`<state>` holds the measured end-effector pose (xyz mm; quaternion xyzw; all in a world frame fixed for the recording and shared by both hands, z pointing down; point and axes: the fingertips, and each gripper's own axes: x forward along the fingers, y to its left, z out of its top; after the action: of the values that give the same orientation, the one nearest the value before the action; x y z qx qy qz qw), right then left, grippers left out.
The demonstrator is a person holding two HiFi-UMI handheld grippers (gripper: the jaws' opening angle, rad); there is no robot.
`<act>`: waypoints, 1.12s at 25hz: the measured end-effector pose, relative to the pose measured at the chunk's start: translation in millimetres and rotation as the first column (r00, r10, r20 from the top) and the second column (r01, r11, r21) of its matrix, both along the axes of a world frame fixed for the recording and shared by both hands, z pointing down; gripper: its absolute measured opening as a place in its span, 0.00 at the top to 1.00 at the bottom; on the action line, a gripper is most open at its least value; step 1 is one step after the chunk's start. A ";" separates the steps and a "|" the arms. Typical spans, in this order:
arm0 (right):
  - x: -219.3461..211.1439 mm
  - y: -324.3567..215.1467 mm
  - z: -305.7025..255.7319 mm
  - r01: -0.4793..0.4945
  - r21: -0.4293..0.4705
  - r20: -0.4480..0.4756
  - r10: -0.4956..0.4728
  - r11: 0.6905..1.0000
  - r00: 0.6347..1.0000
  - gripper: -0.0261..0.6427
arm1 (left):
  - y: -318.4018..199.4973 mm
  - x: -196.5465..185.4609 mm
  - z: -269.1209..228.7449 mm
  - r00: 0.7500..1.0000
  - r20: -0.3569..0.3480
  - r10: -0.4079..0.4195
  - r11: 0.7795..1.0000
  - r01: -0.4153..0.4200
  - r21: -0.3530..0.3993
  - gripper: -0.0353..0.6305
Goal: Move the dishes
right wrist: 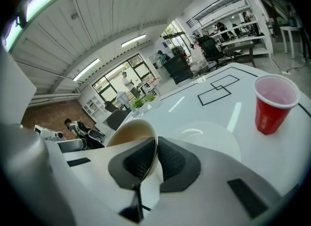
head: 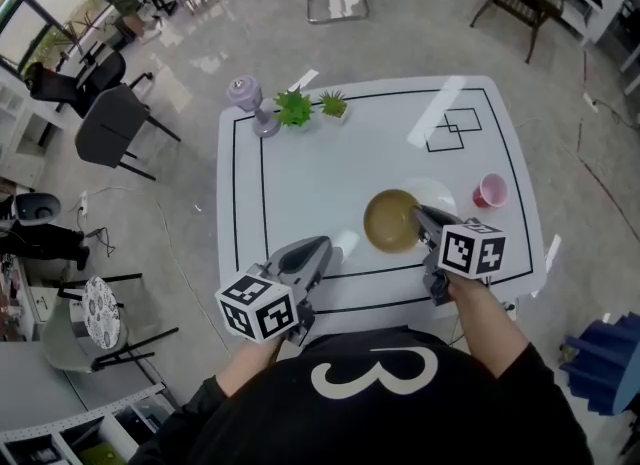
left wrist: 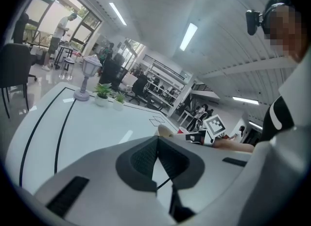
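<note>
The white surface (head: pixel 300 183) carries three dishes towards its front right. The largest, a white plate (head: pixel 437 196), lies flat and is judged not yet handled. Just beside it a brown bowl (head: pixel 388 221) is held tilted, its rim pinched by the right claw (head: pixel 420 215), which is clenched on it. Whether the bowl is clear of the surface cannot be told. A red cup (head: pixel 490 191) stands upright, apart from the plate and untouched. The left claw (head: pixel 320 249) is closed on nothing, near the front edge. The task is judged barely begun: one dish is gripped, and the plate and cup are left to be moved.
</note>
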<state>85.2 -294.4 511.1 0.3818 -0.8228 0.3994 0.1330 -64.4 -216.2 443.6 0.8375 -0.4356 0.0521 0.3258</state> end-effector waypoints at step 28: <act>-86.9 8.6 35.0 0.147 -0.015 -0.056 -0.148 0.989 0.987 0.77 | 16.0 -71.2 6.5 0.993 0.020 -0.115 0.993 0.115 0.010 0.94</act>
<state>-1.7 -285.8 546.0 0.3302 -0.8425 0.3821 0.1875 -135.6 -200.2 450.1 0.8118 -0.4867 0.0398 0.3202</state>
